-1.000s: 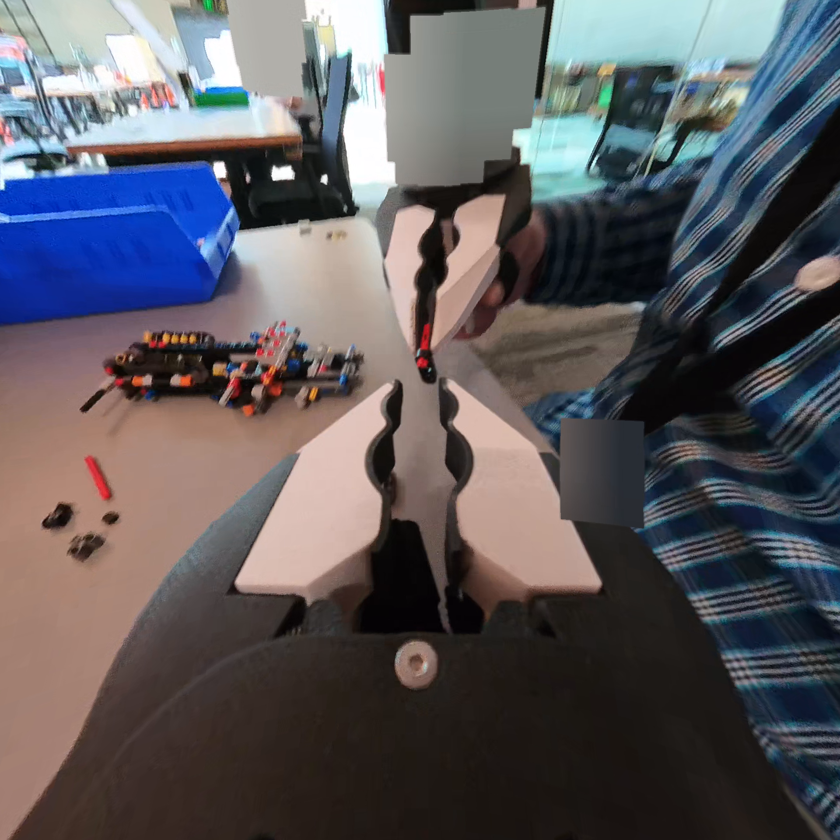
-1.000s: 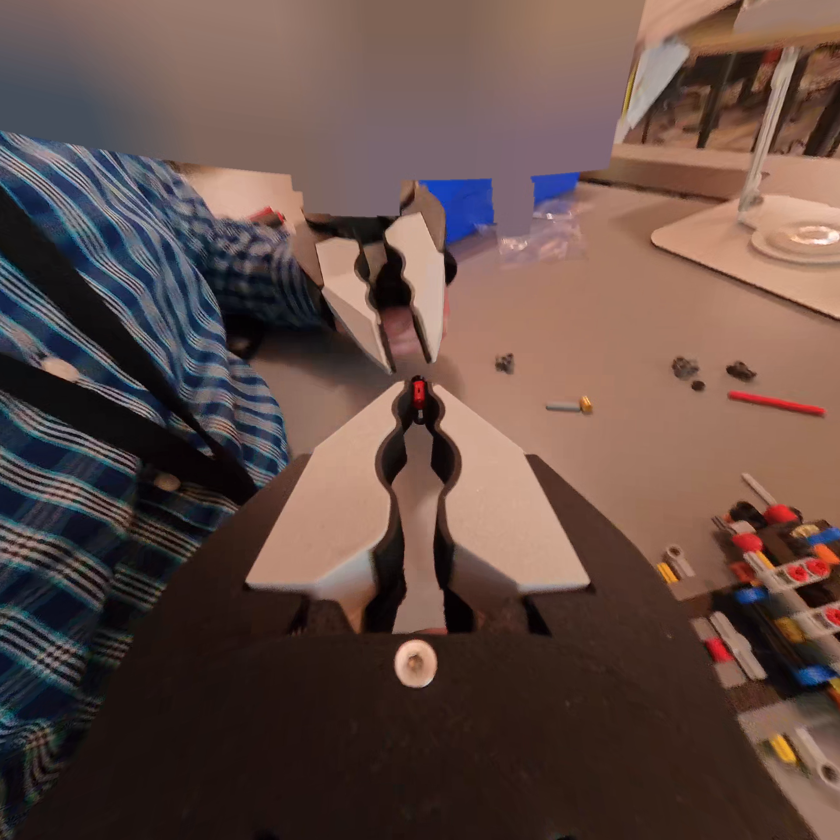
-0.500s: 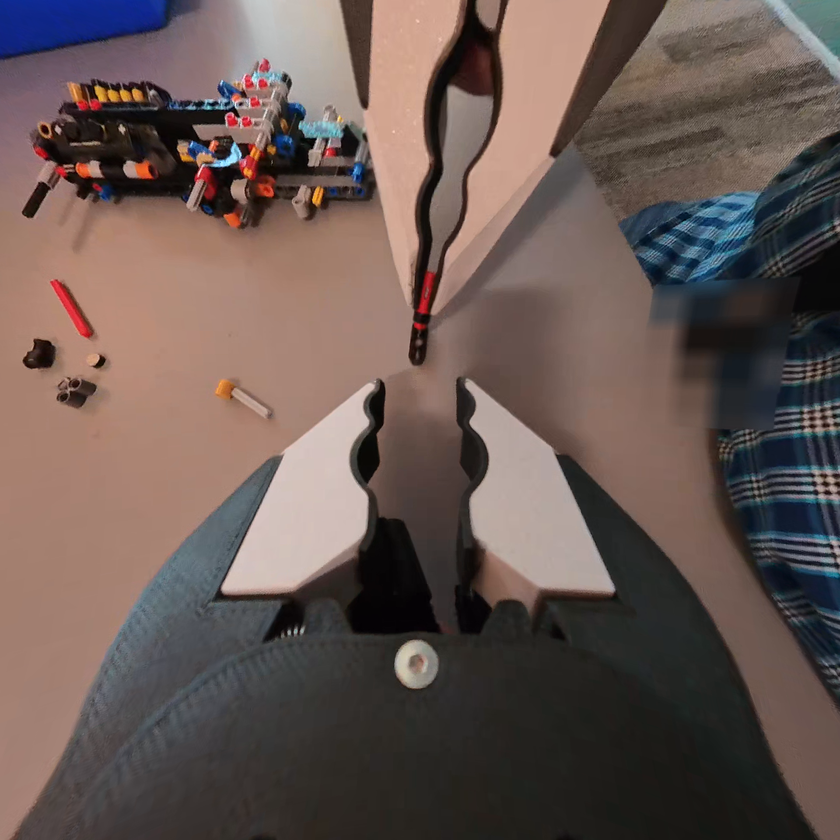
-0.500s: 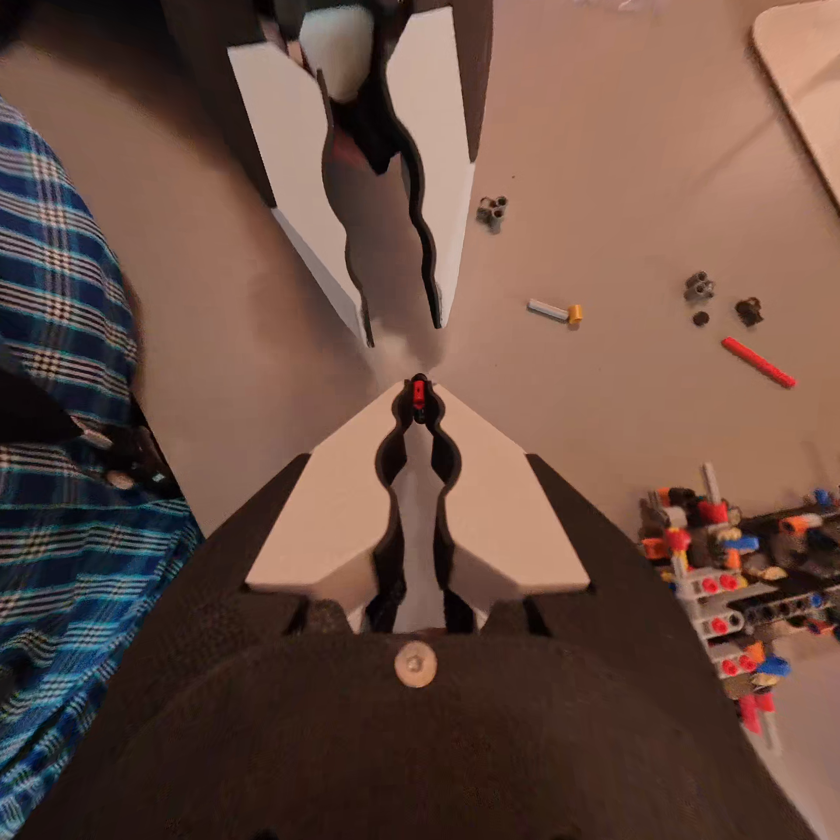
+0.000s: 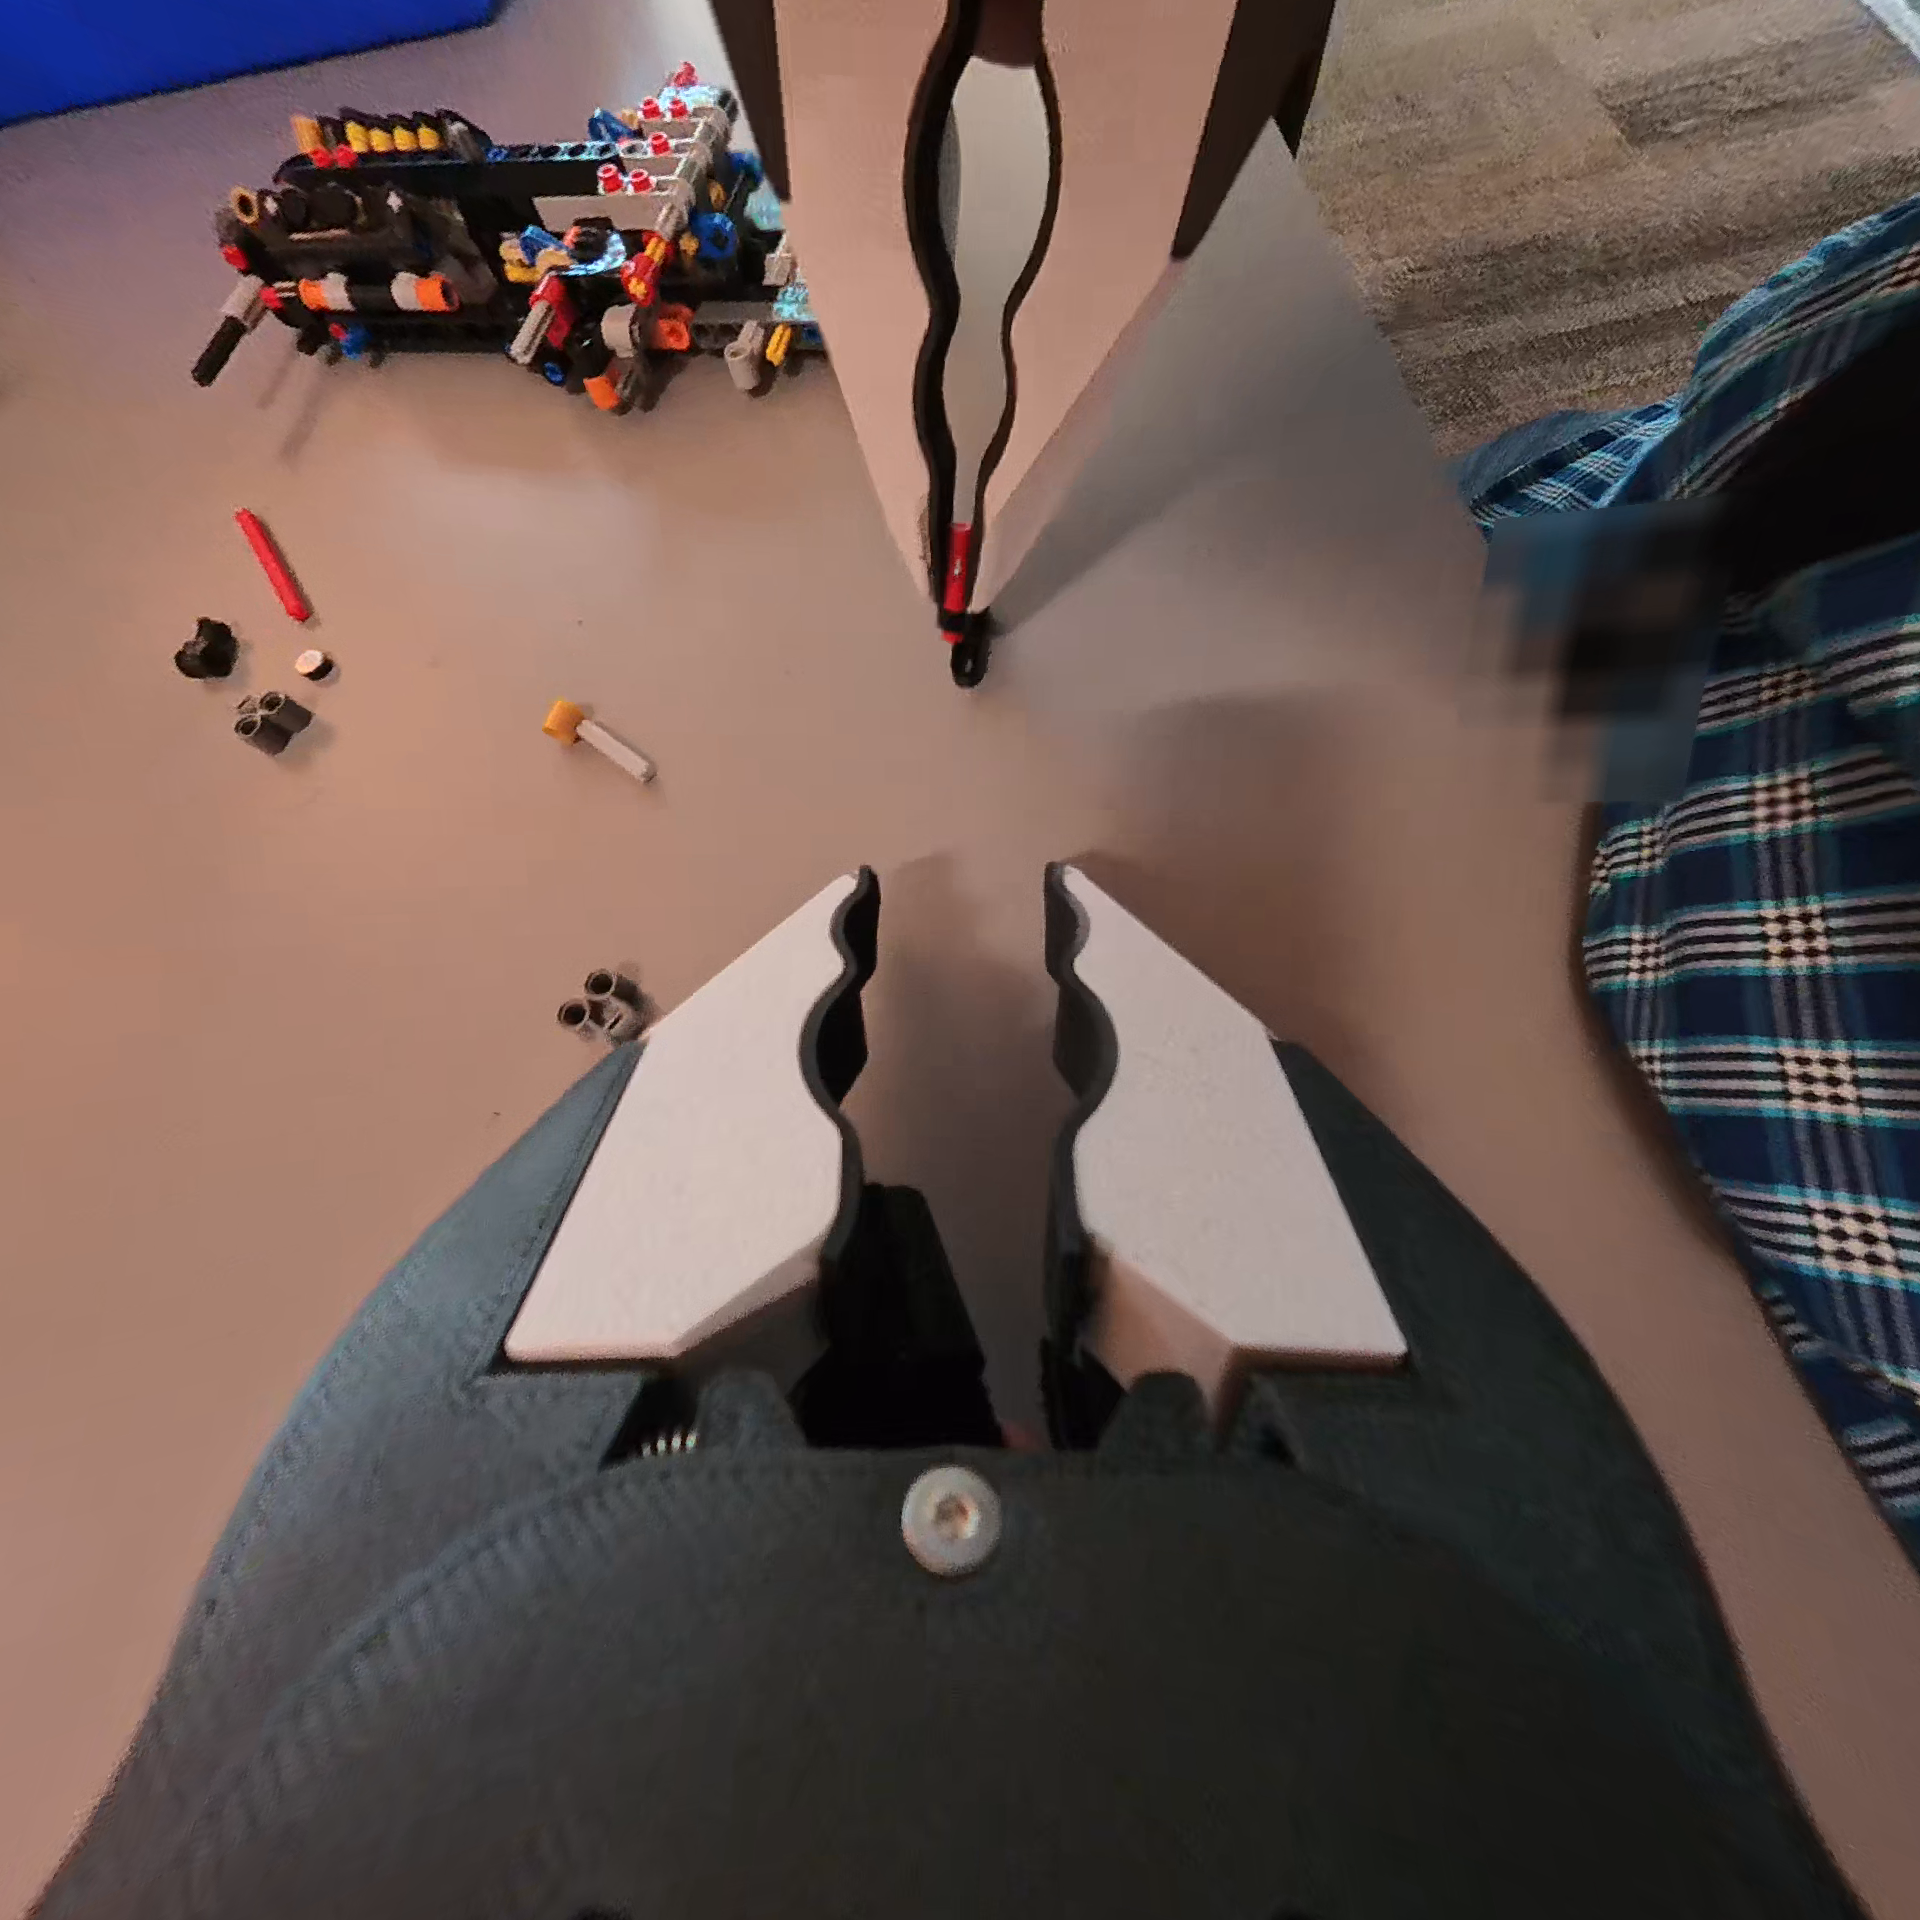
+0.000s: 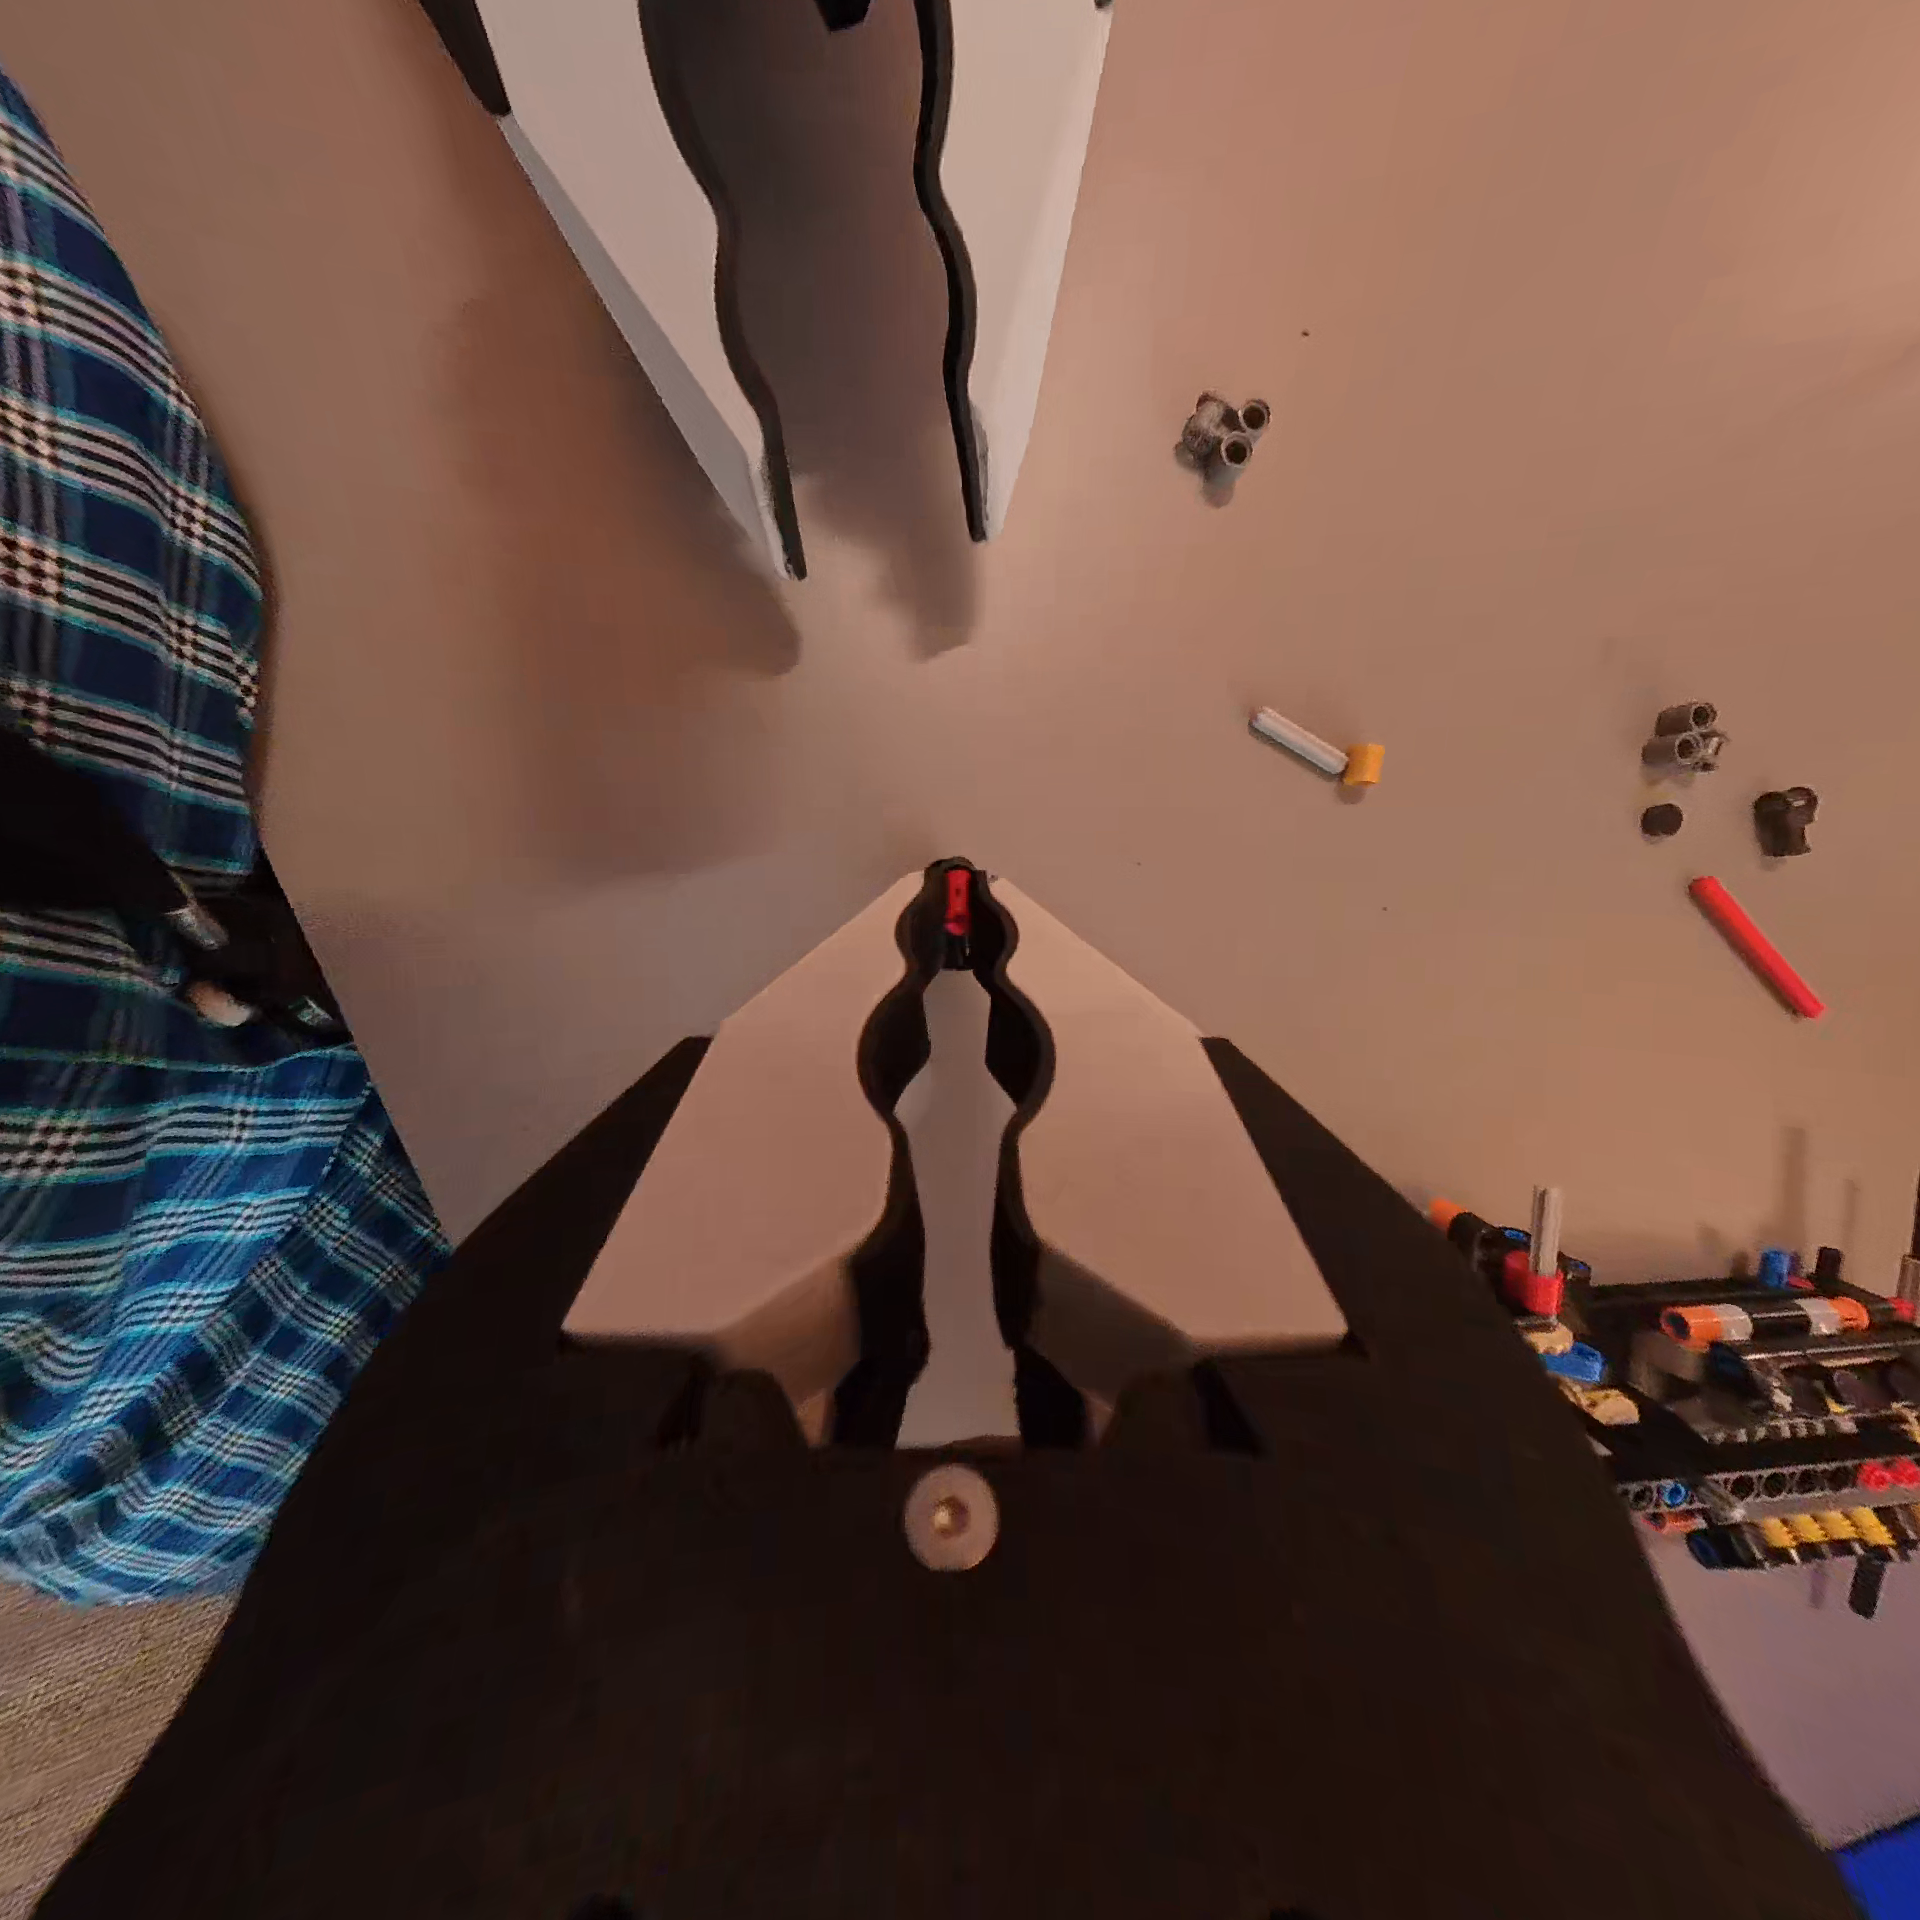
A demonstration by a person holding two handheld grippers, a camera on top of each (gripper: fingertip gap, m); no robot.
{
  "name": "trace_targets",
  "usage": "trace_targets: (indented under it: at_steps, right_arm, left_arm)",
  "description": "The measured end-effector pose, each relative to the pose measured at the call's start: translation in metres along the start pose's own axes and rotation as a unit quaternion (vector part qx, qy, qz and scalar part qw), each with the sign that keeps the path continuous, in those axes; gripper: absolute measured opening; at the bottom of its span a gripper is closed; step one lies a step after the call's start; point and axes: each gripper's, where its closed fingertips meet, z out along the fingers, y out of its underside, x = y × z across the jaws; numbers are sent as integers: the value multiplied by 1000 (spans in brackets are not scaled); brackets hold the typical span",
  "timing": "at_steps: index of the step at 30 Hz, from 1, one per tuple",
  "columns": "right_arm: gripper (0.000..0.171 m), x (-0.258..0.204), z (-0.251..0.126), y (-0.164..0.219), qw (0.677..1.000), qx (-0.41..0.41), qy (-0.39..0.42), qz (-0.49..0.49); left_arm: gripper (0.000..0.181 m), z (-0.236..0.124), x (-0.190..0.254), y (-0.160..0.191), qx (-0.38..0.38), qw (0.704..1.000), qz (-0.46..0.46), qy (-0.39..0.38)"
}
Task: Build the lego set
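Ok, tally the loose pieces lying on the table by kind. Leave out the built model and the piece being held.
Grey connectors: 2
Small dark pieces: 2
Red axle: 1
Grey axle with yellow bush: 1
Total: 6

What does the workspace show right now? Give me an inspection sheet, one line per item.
Surface: plain table, loose parts scattered on it.
Job's things: partly built model at far left; right gripper pinches a small red-and-black piece.
Clutter: red axle, grey pin with yellow end, black bits, grey connectors.
Grippers: left gripper open, empty; right shut on the piece.
Cables: nothing seen.
Surroundings: plaid shirt, carpet, blue bin.
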Motion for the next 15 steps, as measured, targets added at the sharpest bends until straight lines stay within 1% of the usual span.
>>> trace_targets:
  at_steps: [5,15]
  right_arm:
    - [2,-2,2,4,999,-28,-11,-14]
    - [2,-2,6,2,998,-53,-31,-25]
  left_arm:
    - [31,-5,1,2,6,1000,0,-1]
    - [31,-13,1,6,9,1000,3,-6]
